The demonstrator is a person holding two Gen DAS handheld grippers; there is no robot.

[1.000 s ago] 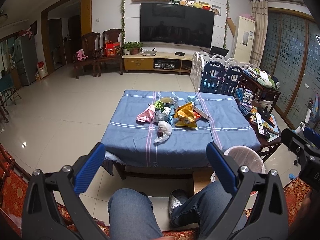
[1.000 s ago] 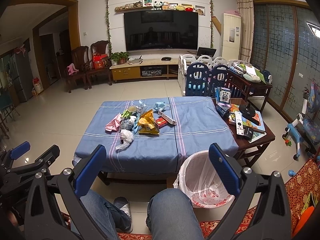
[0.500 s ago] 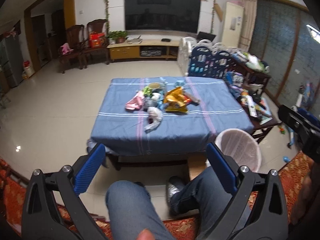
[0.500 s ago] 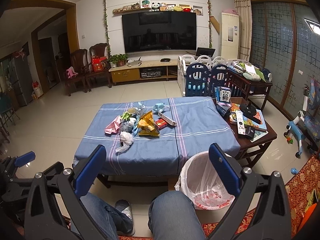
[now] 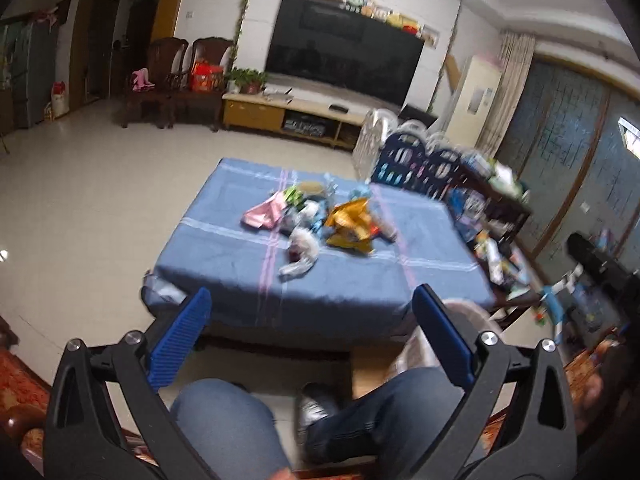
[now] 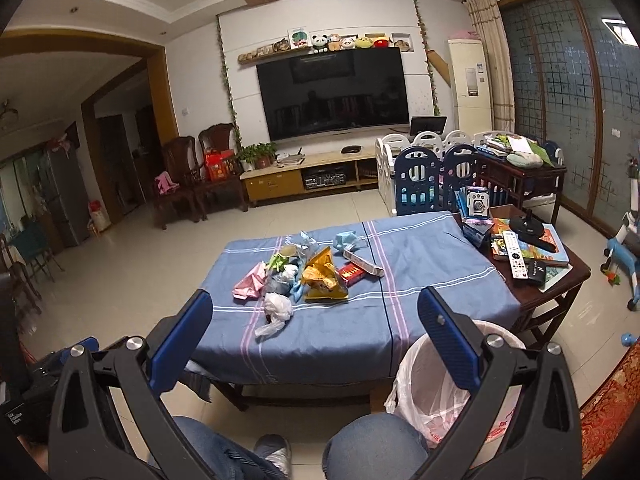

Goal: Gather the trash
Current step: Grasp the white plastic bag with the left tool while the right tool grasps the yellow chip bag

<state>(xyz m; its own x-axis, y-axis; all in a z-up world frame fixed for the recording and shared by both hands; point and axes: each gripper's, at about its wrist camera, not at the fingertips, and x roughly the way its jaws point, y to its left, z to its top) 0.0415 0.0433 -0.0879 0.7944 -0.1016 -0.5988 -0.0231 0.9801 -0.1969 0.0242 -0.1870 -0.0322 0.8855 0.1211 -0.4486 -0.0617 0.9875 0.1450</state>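
**Trash waits mid-table, both claws empty**

Since nothing is picked yet, the left gripper [image 5: 312, 340] and right gripper [image 6: 314, 340] hang spread wide at frame bottom. The trash pile [image 6: 298, 276] sits mid-frame on the blue tablecloth [image 6: 420, 280]; the lined bin [image 6: 432, 384] stands lower right, probably handy for drops.

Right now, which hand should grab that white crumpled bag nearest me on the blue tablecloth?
Probably the left gripper: open and empty, the white crumpled bag lies almost between its fingers. For the right gripper, equally open, the bag sits left of centre, though the trash bin is on its side.
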